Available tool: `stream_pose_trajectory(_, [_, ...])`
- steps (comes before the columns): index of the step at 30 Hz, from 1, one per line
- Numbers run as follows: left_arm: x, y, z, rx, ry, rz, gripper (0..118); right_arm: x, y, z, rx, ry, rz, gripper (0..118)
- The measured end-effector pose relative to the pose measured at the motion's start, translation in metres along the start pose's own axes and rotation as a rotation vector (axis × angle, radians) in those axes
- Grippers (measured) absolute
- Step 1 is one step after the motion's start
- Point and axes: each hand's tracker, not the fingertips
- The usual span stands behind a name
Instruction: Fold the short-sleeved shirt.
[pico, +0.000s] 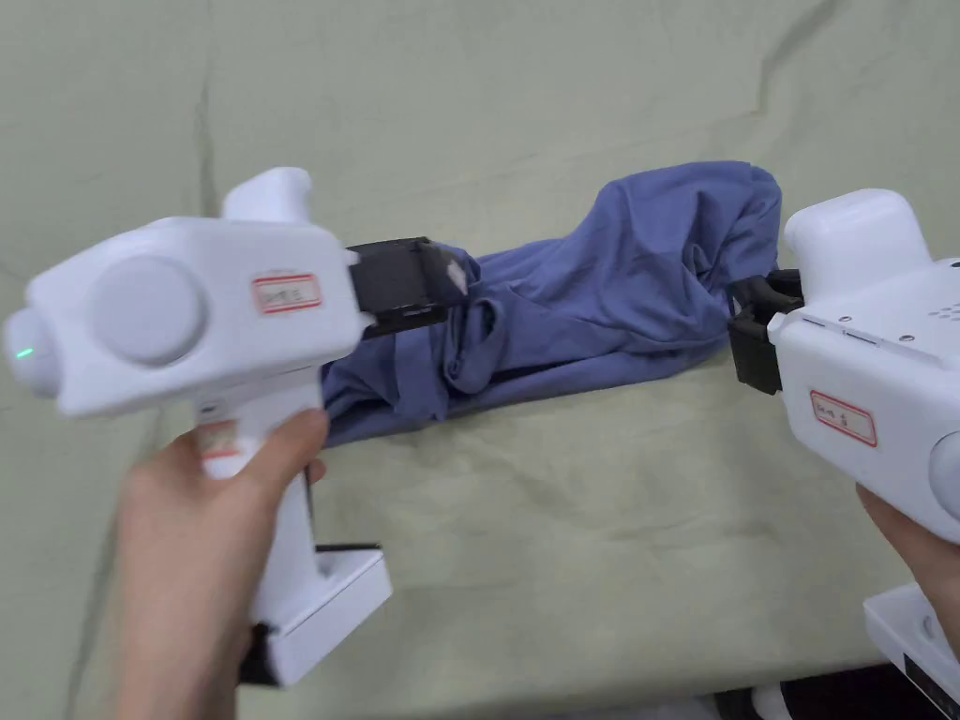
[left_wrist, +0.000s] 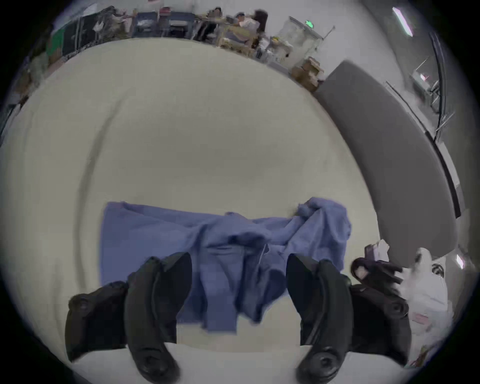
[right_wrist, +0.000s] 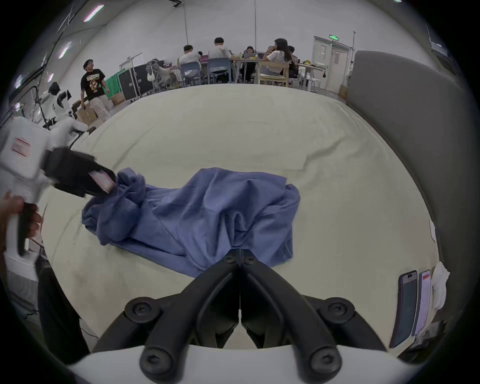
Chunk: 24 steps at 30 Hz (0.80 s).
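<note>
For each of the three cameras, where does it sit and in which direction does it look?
Head view: from above, down at the blue shirt on the pale sheet; both hands and grippers show.
Left gripper view: rides the left gripper, low over the shirt; jaws apart.
Right gripper view: rides the right gripper, jaws closed at the shirt's edge; the left gripper appears too.
All views share the shirt.
</note>
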Motion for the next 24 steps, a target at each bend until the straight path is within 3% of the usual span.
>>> stream_pose_trajectory(4, [-0.016, -0.007, 0.07, 0.126, 0.088, -0.02, 99, -0.004, 0.004, 0.001, 0.008, 0.027, 0.003, 3])
stream_pose_trajectory(5, [-0.026, -0.006, 0.078, 0.127, 0.117, 0.005, 99, -0.002, 0.003, 0.0, 0.008, 0.027, 0.004, 3])
stream_pose_trajectory(6, [-0.034, -0.008, 0.08, 0.116, 0.112, 0.019, 90, -0.002, 0.003, 0.001, 0.01, 0.026, 0.006, 3])
stream_pose_trajectory(7, [-0.041, -0.011, 0.079, 0.128, 0.093, -0.012, 56, -0.002, 0.003, 0.003, 0.01, 0.025, 0.006, 3])
stream_pose_trajectory(8, [-0.043, -0.011, 0.066, 0.141, 0.112, -0.016, 0, -0.001, 0.003, 0.005, 0.01, 0.025, 0.005, 3])
stream_pose_trajectory(10, [-0.043, -0.012, 0.036, 0.11, 0.184, -0.037, 0, 0.0, 0.002, 0.008, 0.013, 0.017, 0.004, 3])
stream_pose_trajectory(15, [-0.001, -0.018, -0.053, -0.072, 0.124, -0.201, 0, 0.009, -0.002, 0.01, -0.008, -0.031, 0.002, 3])
stream_pose_trajectory(18, [0.034, -0.027, -0.094, -0.142, 0.172, -0.322, 0, 0.014, -0.006, 0.011, -0.022, -0.046, -0.01, 3])
stream_pose_trajectory(21, [0.061, -0.034, -0.09, -0.083, 0.237, -0.383, 0, 0.016, -0.011, 0.01, -0.028, -0.057, -0.015, 3])
stream_pose_trajectory(24, [0.085, -0.037, -0.088, -0.097, 0.11, -0.385, 0, 0.017, -0.012, 0.009, -0.031, -0.052, -0.022, 3])
